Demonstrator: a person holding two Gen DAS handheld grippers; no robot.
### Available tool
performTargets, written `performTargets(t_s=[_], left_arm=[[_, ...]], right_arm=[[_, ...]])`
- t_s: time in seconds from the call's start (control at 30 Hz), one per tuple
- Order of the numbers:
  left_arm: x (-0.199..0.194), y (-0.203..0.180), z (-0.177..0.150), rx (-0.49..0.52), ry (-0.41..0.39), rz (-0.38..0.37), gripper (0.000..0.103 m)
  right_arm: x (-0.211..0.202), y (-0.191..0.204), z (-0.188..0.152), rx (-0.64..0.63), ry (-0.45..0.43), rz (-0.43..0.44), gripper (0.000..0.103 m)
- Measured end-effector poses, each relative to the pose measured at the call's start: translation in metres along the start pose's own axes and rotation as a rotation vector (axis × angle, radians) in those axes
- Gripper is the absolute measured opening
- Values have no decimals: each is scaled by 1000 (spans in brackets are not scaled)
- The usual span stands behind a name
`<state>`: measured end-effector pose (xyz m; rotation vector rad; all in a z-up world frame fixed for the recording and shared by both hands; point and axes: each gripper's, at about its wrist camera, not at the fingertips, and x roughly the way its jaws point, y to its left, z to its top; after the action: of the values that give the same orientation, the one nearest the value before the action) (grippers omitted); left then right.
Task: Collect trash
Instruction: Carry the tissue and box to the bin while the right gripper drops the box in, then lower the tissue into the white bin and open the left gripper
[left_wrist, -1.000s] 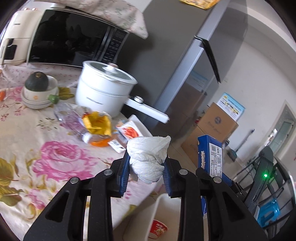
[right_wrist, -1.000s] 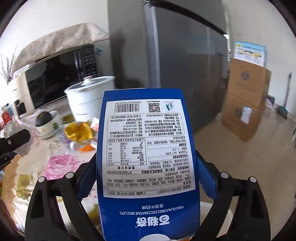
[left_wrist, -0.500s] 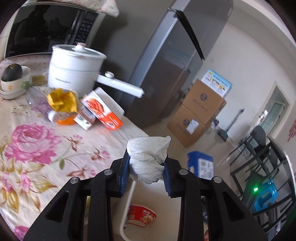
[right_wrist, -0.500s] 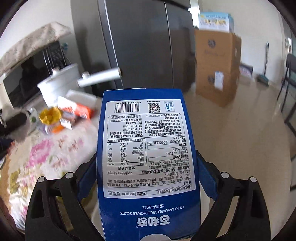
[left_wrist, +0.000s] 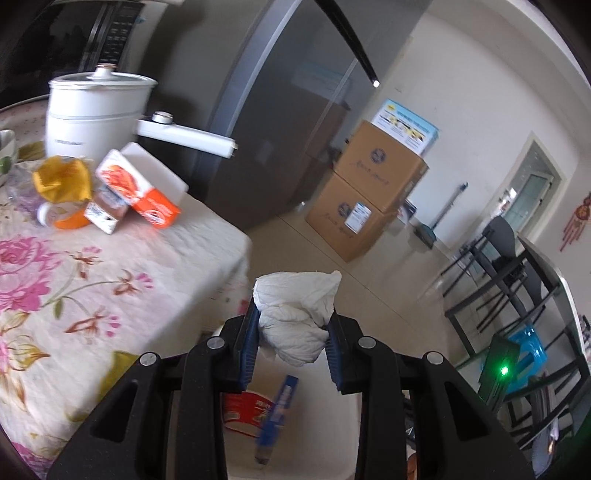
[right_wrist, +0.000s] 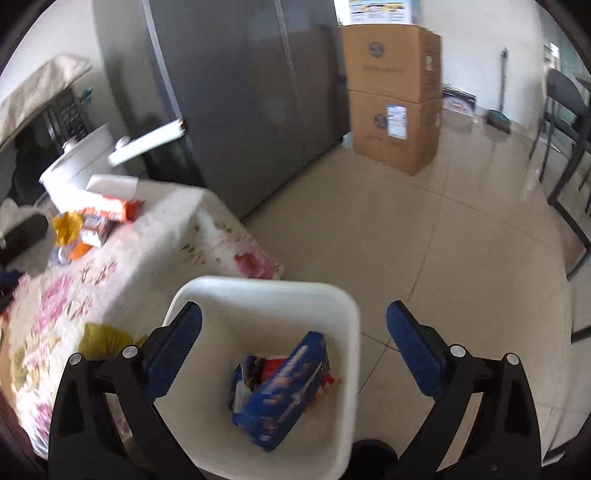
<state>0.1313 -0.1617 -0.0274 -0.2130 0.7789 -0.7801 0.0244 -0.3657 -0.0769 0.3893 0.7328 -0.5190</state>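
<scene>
Inside white bin (right_wrist: 343, 310) — blue box (right_wrist: 284, 391); tissue (left_wrist: 299, 317) gripped.

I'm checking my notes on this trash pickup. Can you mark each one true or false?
1. The left gripper holds a crumpled white tissue. True.
2. The blue biscuit box is clamped in the right gripper. False: it is in the white bin; the jaws are opening with nothing between them.
3. The white electric pot stands on the floral tablecloth. True.
4. The stacked cardboard boxes sit on the table. False: they stand on the floor.
</scene>
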Motion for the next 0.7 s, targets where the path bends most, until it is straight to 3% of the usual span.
performTargets(t_s=[0.2, 0.37, 0.43, 0.57, 0.7], left_arm=[[22, -32, -10, 77, 45, -31, 32], [40, -44, -18, 105, 86, -42, 32], [48, -47, -21, 108, 107, -39, 37], [58, -51, -24, 109, 128, -28, 59], [64, -52, -26, 114, 141, -24, 66]], right_arm=[[-12, -32, 11, 74, -87, -93, 96], [-13, -59, 14, 148, -110, -131, 96], [-13, -66, 15, 169, -119, -146, 96], [-8, -77, 14, 201, -109, -155, 96], [-5, -84, 14, 215, -98, -153, 96]])
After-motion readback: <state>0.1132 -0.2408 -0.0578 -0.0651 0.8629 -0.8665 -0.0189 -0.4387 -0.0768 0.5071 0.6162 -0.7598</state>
